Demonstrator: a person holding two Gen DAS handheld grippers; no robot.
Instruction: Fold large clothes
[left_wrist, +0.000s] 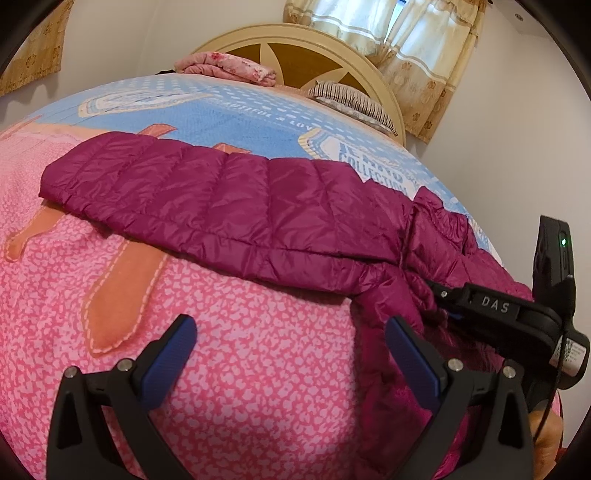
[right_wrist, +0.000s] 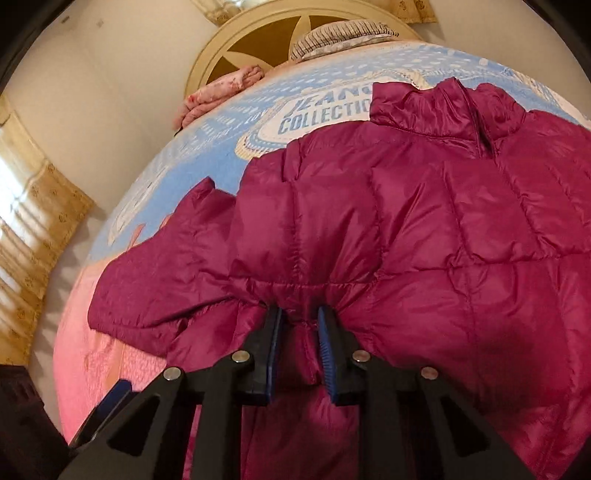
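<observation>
Left wrist view: left gripper (left_wrist: 290, 338) hangs over the pink-patterned part of the bedspread (left_wrist: 229, 369), jaws spread wide, nothing between the blue pads (left_wrist: 166, 360). The magenta quilted puffer jacket (left_wrist: 229, 206) lies across the bed; one sleeve (left_wrist: 147, 173) stretches flat toward the bed's left side, and the body bunches up at the right and runs out of the picture at the lower right. The right gripper (left_wrist: 443, 295) enters from the right edge, its tips buried in the bunched fabric, so its fingertips are hidden here. At the head of the bed: a folded pink floral blanket (left_wrist: 229, 66), a striped pillow (left_wrist: 351, 98) partly cut by the bed's curve, and a cream round headboard (left_wrist: 295, 48). Curtains (left_wrist: 424, 48) hang behind at upper right. Print on the blue part of the spread is only partly readable.

Right wrist view: right gripper (right_wrist: 299, 317) is clenched on a pinch of the jacket (right_wrist: 406, 206), fabric puckering between the blue pads (right_wrist: 325, 350). This view shows the stand-up collar (right_wrist: 443, 103) and zipper top, pointing toward the headboard (right_wrist: 258, 40), which the other view does not. The jacket's lower part is hidden under the gripper body. Bedspread (right_wrist: 207, 147) lettering reads "COLLECTIO", the rest covered by the collar. The left gripper (right_wrist: 110, 402) is a blurred sliver at lower left. Blanket (right_wrist: 221, 92), pillow (right_wrist: 340, 37) and a curtain (right_wrist: 33, 206) at the left edge also show.
</observation>
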